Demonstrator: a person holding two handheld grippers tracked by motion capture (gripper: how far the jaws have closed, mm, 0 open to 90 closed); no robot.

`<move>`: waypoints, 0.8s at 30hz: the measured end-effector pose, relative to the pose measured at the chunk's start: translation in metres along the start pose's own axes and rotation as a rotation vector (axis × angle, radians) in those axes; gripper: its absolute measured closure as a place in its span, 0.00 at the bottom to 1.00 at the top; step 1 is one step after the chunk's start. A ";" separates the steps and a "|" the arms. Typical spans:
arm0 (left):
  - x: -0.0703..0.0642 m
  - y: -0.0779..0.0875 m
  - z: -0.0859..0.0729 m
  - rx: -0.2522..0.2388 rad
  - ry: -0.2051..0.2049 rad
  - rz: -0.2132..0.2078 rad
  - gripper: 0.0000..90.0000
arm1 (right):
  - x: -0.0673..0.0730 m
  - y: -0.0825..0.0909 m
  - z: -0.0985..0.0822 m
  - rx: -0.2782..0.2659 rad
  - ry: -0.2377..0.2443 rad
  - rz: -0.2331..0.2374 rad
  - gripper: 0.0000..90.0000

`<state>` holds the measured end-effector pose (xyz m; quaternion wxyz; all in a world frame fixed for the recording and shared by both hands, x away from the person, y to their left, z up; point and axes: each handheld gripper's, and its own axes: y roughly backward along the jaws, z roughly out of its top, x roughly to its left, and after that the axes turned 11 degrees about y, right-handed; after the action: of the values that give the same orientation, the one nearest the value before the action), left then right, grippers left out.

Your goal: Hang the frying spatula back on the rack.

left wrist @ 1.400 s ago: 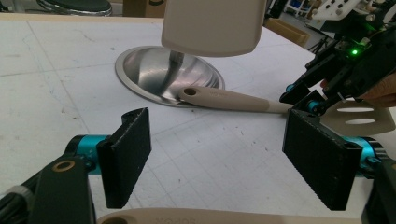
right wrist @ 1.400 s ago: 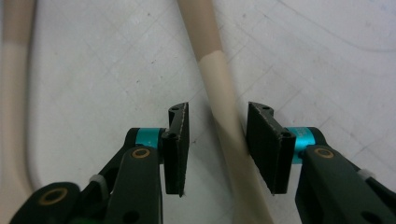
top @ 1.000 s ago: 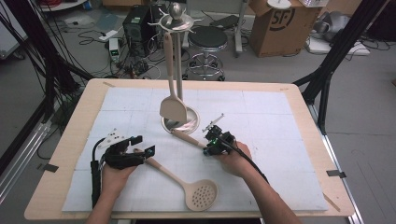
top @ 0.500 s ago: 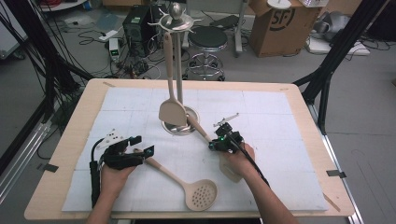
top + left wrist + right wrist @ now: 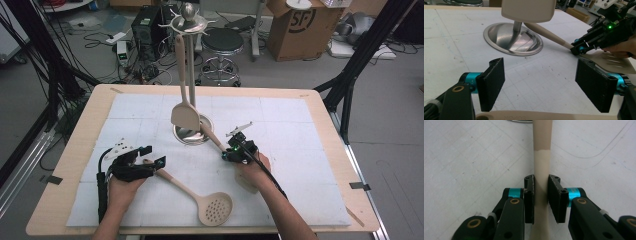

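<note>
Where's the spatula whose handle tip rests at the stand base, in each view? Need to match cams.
High view: centre, spatula handle slanting down-right from the stand base.
Left gripper view: upper right, handle running from the base to the slotted blade.
Right gripper view: centre, handle running top to bottom.
Shared landmark: the round metal stand base, a sliver at the right gripper view's top edge.

Looks like my lab or workshop: wooden rig table on black frame struts, floor cables round a computer tower, stool, cardboard box.
</note>
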<state>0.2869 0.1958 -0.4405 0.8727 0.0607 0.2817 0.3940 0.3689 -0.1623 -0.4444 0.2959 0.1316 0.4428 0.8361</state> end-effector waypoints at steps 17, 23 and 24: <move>0.002 0.001 -0.001 -0.002 0.004 0.006 0.27 | 0.002 0.002 -0.016 -0.147 -0.039 -0.022 0.87; 0.004 0.006 -0.001 -0.013 0.010 0.009 0.27 | -0.001 0.025 -0.009 -0.278 -0.037 -0.020 0.87; 0.004 0.007 -0.001 -0.014 0.011 0.007 0.27 | -0.002 0.029 -0.008 -0.294 -0.039 -0.024 0.87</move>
<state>0.2839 0.2035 -0.4406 0.8701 0.0537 0.2835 0.3995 0.3551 -0.1813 -0.4248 0.3306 0.0978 0.3110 0.8857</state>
